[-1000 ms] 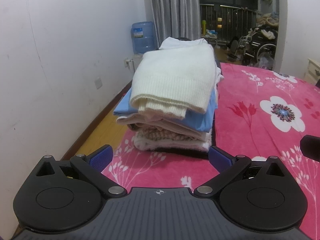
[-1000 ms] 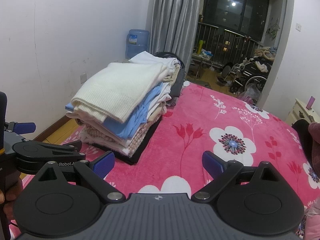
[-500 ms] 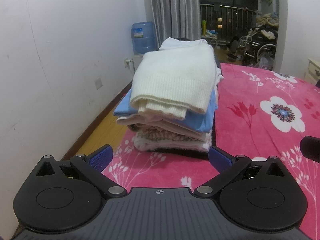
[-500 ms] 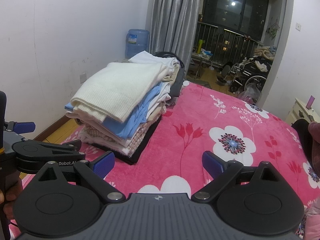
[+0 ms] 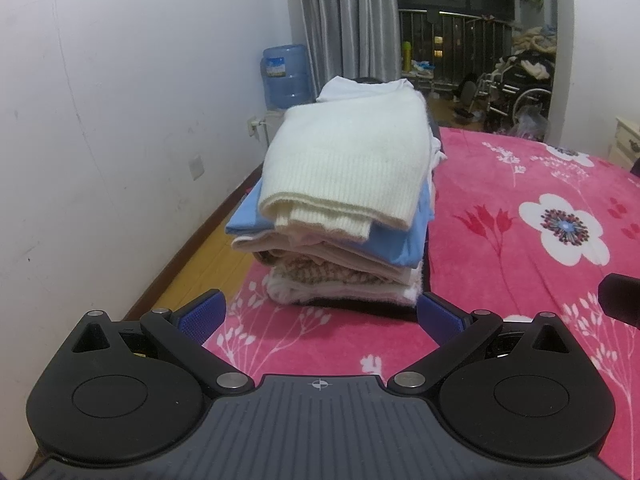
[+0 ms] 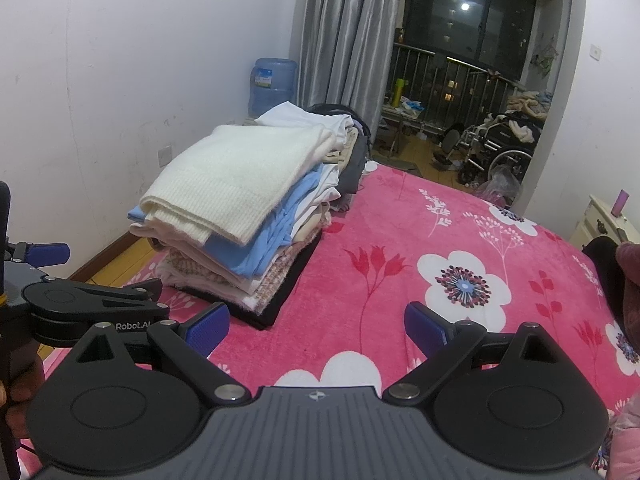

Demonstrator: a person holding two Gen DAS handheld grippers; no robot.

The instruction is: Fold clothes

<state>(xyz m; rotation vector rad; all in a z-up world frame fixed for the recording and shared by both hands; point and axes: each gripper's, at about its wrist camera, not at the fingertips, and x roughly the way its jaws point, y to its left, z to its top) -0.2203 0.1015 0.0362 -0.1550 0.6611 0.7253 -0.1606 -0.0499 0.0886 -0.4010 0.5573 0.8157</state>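
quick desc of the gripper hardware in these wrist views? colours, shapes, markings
Both match. The left gripper and right gripper each have black linkage arms on round black housings with silver pivot pins, blue textured finger pads, and a ribbed grey base plate with a small crosshair mark. Seen from the right wrist view, the left gripper's side reads "Robot.AI" in white. No cables or sleeves clearly visible.

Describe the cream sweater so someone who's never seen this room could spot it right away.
Find the pink floral bedspread, then the stack of folded clothes at its wall-side edge. The cream sweater lies on top, directly above a light blue garment; it alone is thick ribbed knit.
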